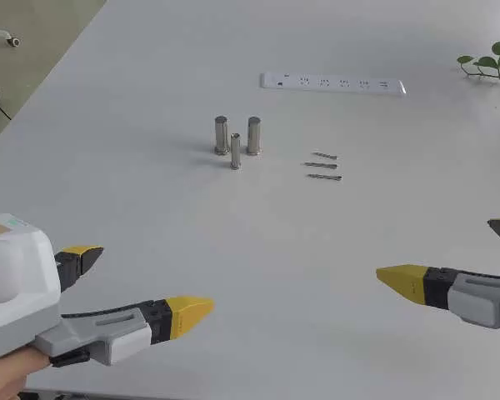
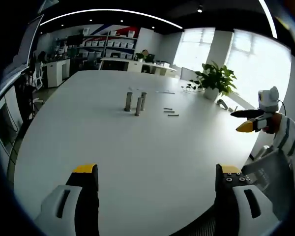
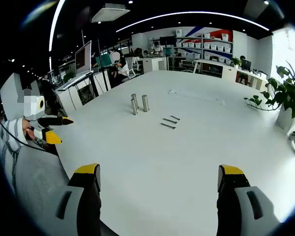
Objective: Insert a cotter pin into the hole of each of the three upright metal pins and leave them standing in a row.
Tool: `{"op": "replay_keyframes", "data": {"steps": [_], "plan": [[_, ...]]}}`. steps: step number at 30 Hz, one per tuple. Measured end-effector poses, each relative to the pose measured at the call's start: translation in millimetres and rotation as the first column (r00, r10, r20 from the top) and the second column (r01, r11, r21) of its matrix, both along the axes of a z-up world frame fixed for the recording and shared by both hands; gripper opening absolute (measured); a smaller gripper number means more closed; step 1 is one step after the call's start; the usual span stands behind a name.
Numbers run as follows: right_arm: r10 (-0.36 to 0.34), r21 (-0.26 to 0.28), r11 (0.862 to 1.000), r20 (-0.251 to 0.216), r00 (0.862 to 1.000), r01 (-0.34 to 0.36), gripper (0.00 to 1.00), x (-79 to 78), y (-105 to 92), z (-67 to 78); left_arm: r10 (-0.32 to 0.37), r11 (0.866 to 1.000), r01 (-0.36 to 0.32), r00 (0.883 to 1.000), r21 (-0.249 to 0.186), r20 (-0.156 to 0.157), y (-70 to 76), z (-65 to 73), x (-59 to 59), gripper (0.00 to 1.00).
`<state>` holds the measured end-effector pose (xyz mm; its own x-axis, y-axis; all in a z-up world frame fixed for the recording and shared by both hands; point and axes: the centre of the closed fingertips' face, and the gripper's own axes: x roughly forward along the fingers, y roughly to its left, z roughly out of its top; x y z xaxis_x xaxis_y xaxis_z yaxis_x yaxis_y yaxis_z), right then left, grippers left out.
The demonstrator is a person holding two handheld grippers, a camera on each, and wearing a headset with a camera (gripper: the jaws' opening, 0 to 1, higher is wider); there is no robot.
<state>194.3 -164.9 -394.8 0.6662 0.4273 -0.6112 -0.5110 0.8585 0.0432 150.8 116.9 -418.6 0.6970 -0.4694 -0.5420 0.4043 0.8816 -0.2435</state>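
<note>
Three upright metal pins [image 1: 235,140] stand in a tight cluster at the middle of the white table [image 1: 150,192], two behind and a shorter one in front. Three cotter pins [image 1: 322,166] lie side by side just right of them. My left gripper [image 1: 142,282] hovers open at the near left, far short of the pins. My right gripper [image 1: 450,250] hovers open at the near right, with nothing between its jaws. In the left gripper view the metal pins [image 2: 136,102] and cotter pins [image 2: 169,112] lie well ahead of the left gripper [image 2: 157,172]. The right gripper view shows the metal pins [image 3: 139,103] and cotter pins [image 3: 168,120] beyond the right gripper [image 3: 160,173].
A white power strip [image 1: 333,83] lies behind the pins. A small green plant [image 1: 490,62] sits at the far right edge, and a potted plant [image 2: 214,78] stands beyond the table. The table's near edge runs under both grippers. Office desks and shelves fill the background.
</note>
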Motion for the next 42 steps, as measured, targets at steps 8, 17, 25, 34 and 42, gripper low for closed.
{"op": "replay_keyframes", "data": {"steps": [8, 17, 25, 34, 42], "plan": [[0.008, -0.003, 1.000, -0.004, 1.000, -0.008, 0.98, 1.4, 1.5, -0.6, -0.017, 0.999, 0.018, 0.998, -0.028, 0.058, -7.8, 9.3, 4.6, 0.98], [0.013, -0.010, 1.000, -0.003, 1.000, -0.013, 0.98, 4.1, 0.8, 0.5, -0.047, 0.999, 0.049, 0.993, -0.014, 0.106, -18.2, 10.7, 8.3, 0.99], [0.002, -0.021, 1.000, -0.005, 1.000, -0.002, 0.98, 6.2, -3.4, 1.4, -0.059, 0.998, 0.061, 0.993, -0.017, 0.101, -23.2, 11.1, 9.6, 0.99], [0.012, -0.012, 1.000, -0.003, 1.000, -0.012, 0.97, 8.6, -0.6, 4.2, -0.027, 0.999, 0.029, 0.994, -0.026, 0.106, -15.5, 15.4, 15.4, 0.99], [0.026, -0.011, 1.000, -0.002, 1.000, -0.026, 0.97, 11.3, 4.6, 6.5, -0.025, 0.999, 0.028, 0.995, -0.021, 0.100, -13.4, 16.2, 17.7, 0.99]]}}
